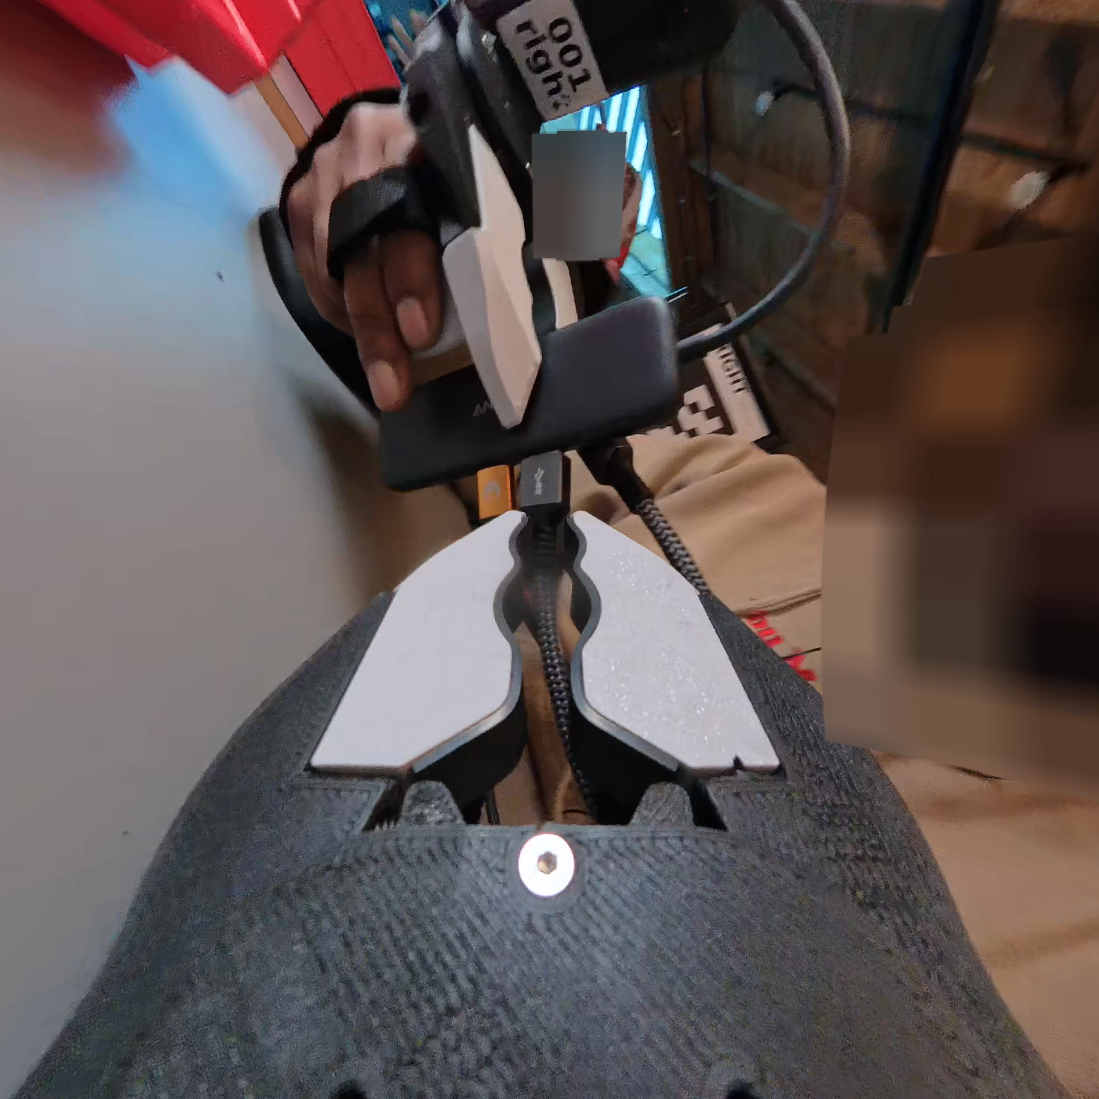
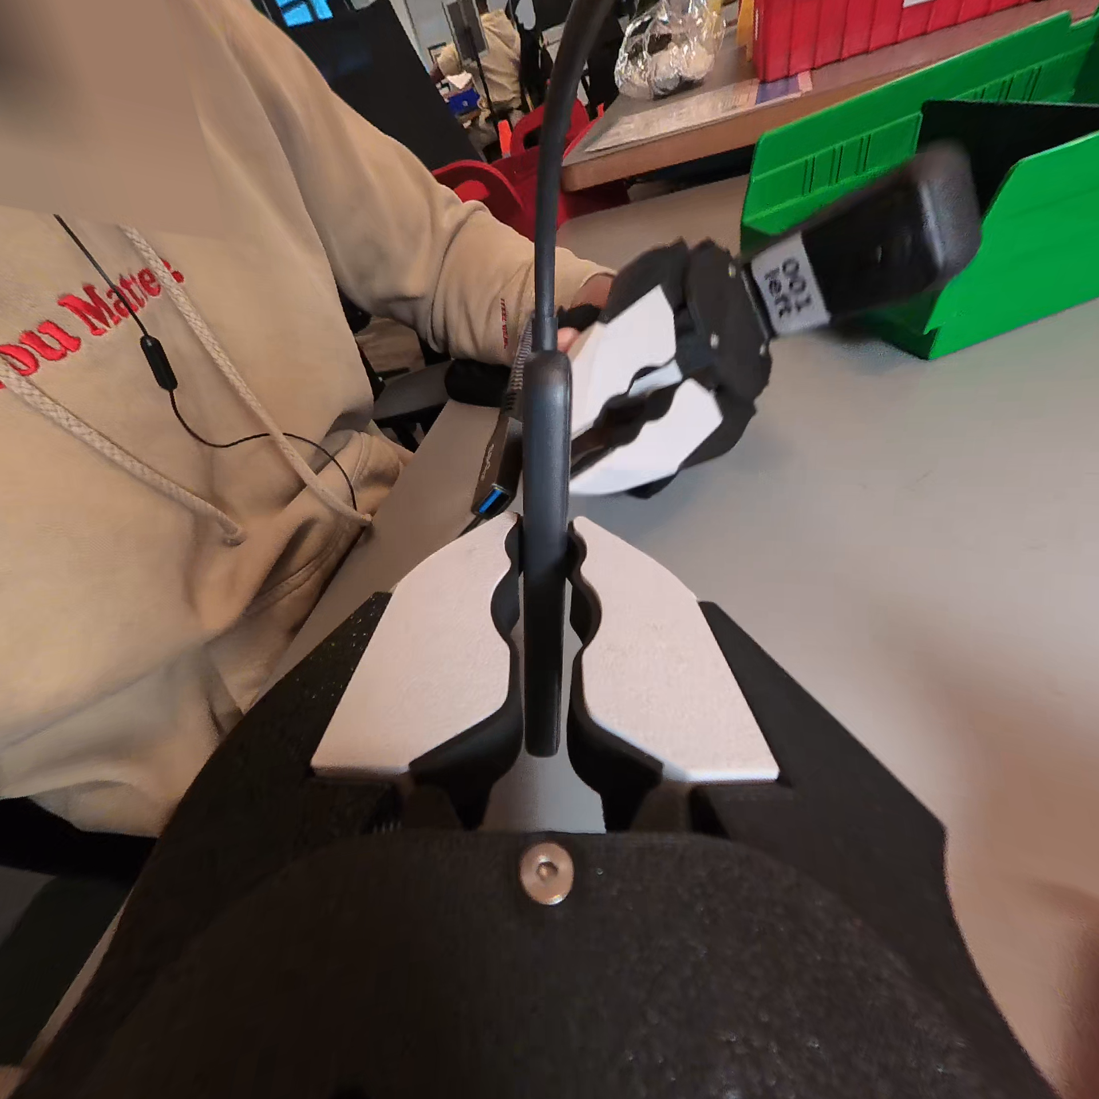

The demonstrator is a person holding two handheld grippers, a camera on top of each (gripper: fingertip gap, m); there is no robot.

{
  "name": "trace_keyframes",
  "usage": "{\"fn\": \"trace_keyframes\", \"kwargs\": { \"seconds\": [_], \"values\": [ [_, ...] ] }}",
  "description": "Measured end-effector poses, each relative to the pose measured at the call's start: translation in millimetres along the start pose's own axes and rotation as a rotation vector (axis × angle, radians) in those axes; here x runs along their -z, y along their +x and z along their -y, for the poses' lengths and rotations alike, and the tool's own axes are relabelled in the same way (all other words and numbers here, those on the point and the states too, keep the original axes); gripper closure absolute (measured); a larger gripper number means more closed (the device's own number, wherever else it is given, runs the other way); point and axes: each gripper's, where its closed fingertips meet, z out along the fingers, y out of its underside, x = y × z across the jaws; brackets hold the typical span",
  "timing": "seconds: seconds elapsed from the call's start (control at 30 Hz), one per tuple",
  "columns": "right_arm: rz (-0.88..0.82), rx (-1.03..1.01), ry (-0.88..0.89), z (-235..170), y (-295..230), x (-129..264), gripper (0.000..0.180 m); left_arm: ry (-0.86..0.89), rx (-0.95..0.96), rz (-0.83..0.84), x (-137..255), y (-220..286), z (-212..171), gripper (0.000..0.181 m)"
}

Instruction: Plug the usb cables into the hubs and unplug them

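Observation:
In the left wrist view my left gripper (image 1: pixel 544 523) is shut on a black braided USB cable (image 1: pixel 550 642) just behind its black plug (image 1: pixel 540 482). The plug's front end meets the edge of a flat black hub (image 1: pixel 606 369), with no metal showing. An orange plug (image 1: pixel 493 490) sits beside it at the same edge. My right gripper (image 1: pixel 529 380) clamps the hub from above. In the right wrist view my right gripper (image 2: pixel 544 529) is shut on that hub (image 2: pixel 544 452), seen edge-on, with its thick black lead (image 2: pixel 550 178) rising. The left gripper (image 2: pixel 580 440) is just behind it.
A second dark hub with a blue port (image 2: pixel 493 476) lies at the grey table's (image 2: pixel 832 565) near edge. A green bin (image 2: pixel 892 154) stands at the back right, with red bins (image 2: pixel 862 35) behind it. A person in a tan hoodie (image 2: pixel 178 416) sits at the left. Another braided cable (image 1: pixel 660 529) hangs from the hub.

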Motion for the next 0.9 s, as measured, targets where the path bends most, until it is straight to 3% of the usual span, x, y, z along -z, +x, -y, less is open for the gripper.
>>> {"fn": "trace_keyframes", "kwargs": {
  "seconds": [0.03,0.27,0.5,0.7,0.9],
  "values": [
    [0.009,-0.015,-0.006,-2,0,0,0.168,0.010,-0.063,0.023,2,2,3,0.169],
    [0.015,-0.144,-0.030,-8,6,-13,0.168,-0.008,-0.418,0.282,4,0,11,0.156],
    [-0.060,-0.168,-0.044,-8,17,-22,0.168,-0.002,-0.531,0.402,8,-4,17,0.164],
    [-0.413,0.040,-0.040,3,54,-1,0.149,0.183,-0.388,0.450,33,-12,42,0.168],
    [-0.661,0.198,-0.234,-7,74,5,0.129,0.329,-0.340,0.559,63,-23,62,0.168]
  ]
}}
